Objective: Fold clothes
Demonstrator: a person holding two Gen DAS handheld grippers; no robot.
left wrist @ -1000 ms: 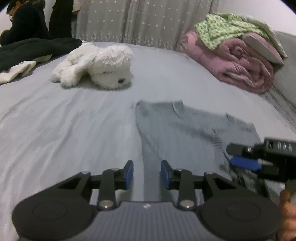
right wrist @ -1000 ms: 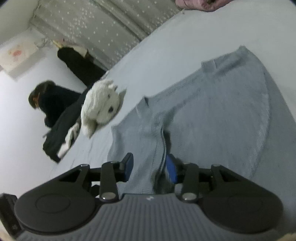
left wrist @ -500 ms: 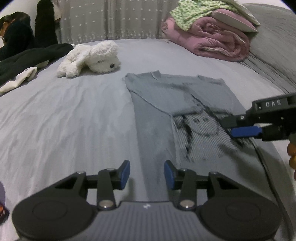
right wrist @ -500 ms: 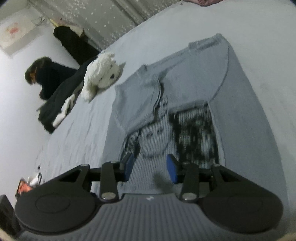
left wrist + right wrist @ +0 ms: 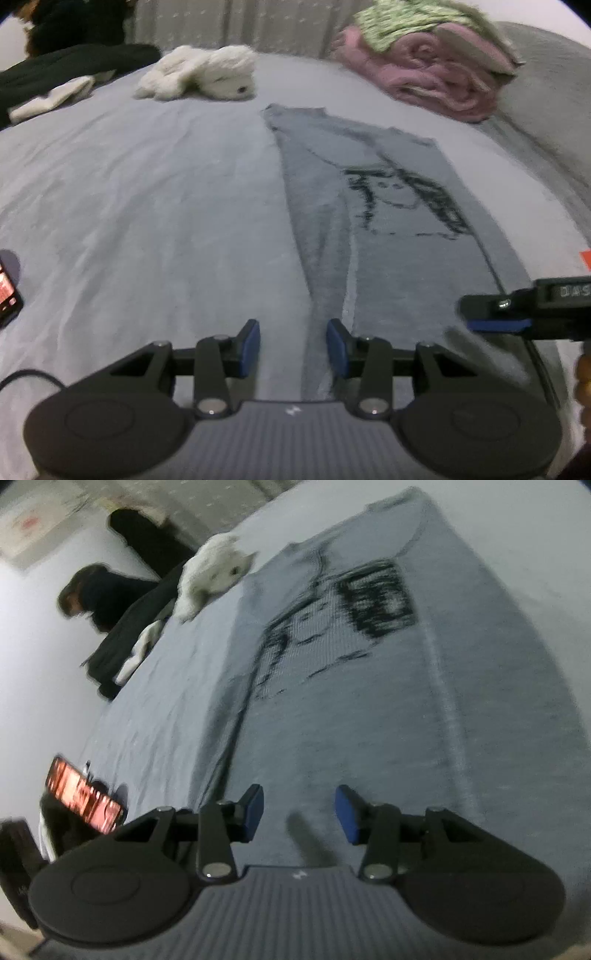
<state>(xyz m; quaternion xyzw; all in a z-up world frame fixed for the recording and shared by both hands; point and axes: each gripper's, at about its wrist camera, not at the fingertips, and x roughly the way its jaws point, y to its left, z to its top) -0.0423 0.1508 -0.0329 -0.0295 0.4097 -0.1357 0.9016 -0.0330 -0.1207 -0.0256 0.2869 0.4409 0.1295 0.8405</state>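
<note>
Left wrist view, left to right: phone [image 5: 6,291] with a lit reddish screen at the far left edge on the grey bedsheet [image 5: 147,221]; dark clothing [image 5: 74,66] and a pale folded cloth [image 5: 51,98] at the far left rear; white plush toy [image 5: 201,74] lying on its side near the back. Left gripper [image 5: 293,347] is held low and level over the sheet, jaws released with a clear gap — nothing between them; its right finger sits over the near left edge of the grey T-shirt [image 5: 388,221]. T-shirt lies flat on the bed, right of centre, collar end away, both side parts folded inward so a dark printed graphic shows in the middle strip. Pink rolled blanket [image 5: 424,81] with a green patterned cloth on top at the rear right. Right gripper [image 5: 495,317] enters from the right edge, seen side-on, hovering over the shirt's near right corner. Right wrist view, tilted: phone [image 5: 83,794] at lower left, plush toy [image 5: 214,572] at the upper left, shirt [image 5: 369,701] filling the centre and right. Right gripper [image 5: 299,812] jaws spread wide, empty — pads just above the shirt's near hem, contact not certain.
</note>
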